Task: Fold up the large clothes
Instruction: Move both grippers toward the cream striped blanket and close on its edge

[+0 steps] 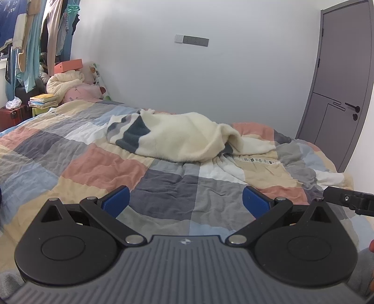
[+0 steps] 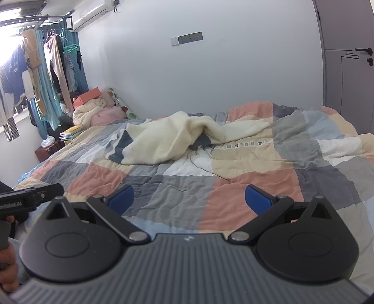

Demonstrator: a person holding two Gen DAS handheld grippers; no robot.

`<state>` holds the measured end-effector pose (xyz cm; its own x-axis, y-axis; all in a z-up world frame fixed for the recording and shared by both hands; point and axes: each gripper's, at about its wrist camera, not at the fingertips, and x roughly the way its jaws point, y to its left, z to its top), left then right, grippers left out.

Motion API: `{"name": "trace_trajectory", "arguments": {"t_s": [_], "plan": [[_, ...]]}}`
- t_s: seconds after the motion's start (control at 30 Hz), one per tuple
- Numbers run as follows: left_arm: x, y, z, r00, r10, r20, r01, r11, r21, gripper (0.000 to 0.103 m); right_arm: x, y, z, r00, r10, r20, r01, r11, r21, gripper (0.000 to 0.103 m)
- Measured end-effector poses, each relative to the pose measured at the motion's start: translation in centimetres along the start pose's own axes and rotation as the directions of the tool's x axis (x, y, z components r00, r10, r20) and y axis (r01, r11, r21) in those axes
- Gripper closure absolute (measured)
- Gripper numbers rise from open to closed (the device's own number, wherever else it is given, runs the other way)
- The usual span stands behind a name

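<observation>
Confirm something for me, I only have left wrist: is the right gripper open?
Observer: Yes, the right gripper stands wide open and holds nothing.
Operator: What's above the clothes rack? My view cuts it off.
Observer: An air conditioner is mounted high on the wall there.
Operator: Does the fleece have a fold I can't see?
Observer: The fleece lies in two humps with a dip between them, and dark lining shows at the dip.

The door (image 2: 348, 70) is cut off at the right edge.
</observation>
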<state>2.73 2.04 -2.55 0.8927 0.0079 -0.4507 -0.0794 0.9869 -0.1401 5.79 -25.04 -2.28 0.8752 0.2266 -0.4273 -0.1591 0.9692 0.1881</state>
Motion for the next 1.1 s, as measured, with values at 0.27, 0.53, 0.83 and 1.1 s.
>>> {"name": "trace_trajectory", "arguments": {"t_s": [0.27,0.53,0.83,1.1], "plan": [[2.9,0.6,0.4,0.998,-0.061,0.002,0.061,0.998,-0.002,0.000,1.7,-0.6,0.2,1.000,0.022,-0.014,-0.022,0.999,0.041,0.000],[9.0,2.8,3.6,0.995,-0.103,-0.011,0.103,0.994,-0.038,0.000,7.0,-2.3,3.0,0.999,0.041,-0.019,-0.039,0.992,0.118,0.000],[18.1,6.2,8.9,0.988,-0.149,-0.035,0.143,0.979,-0.143,0.000,15.7,-2.6,8.0,0.996,0.087,0.001,-0.086,0.989,0.122,0.000],[29.7,8.3,9.7,0.975,-0.202,-0.089,0.162,0.930,-0.330,0.000,26.3,-4.8,10.4,0.990,0.141,-0.009,-0.134,0.957,0.256,0.000]]}}
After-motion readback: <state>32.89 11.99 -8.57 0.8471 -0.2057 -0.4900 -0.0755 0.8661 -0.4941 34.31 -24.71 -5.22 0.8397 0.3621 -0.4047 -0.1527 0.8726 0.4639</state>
